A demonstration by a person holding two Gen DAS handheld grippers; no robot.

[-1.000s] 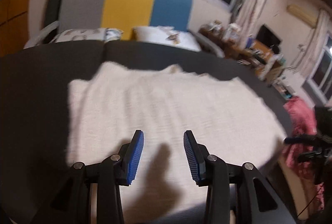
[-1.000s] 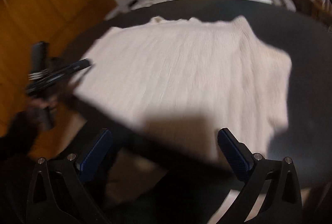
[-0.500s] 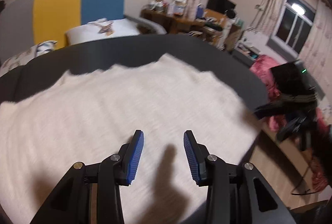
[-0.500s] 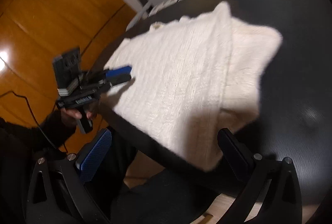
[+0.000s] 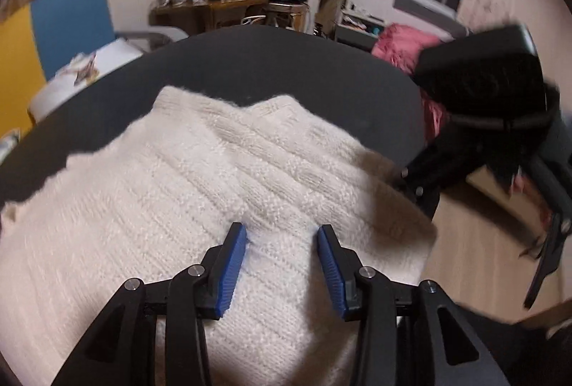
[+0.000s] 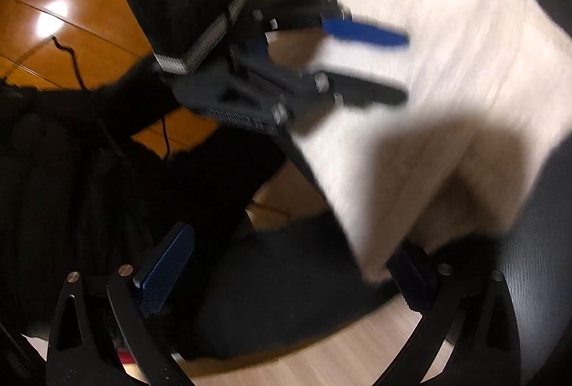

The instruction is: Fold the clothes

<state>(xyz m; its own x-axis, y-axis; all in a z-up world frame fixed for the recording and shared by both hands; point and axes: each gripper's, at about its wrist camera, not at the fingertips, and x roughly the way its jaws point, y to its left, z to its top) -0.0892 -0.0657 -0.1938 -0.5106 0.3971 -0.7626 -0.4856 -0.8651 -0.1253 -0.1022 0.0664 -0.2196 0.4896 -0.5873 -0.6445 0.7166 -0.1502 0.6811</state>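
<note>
both grippers were spread: left gripper (image 5: 281, 264) over the white knit sweater (image 5: 186, 193) on the black table (image 5: 286, 64), right gripper (image 6: 286, 275) at its 6 o'clock edge.

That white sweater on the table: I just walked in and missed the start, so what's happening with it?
A person is folding the cream knit sweater spread on a dark round table, with a hand-held gripper in each hand. The left hand-held gripper is open over the knit near one edge, gripping nothing. The right hand-held gripper is open wide at the table's rim, by a hanging corner of the sweater.
</note>
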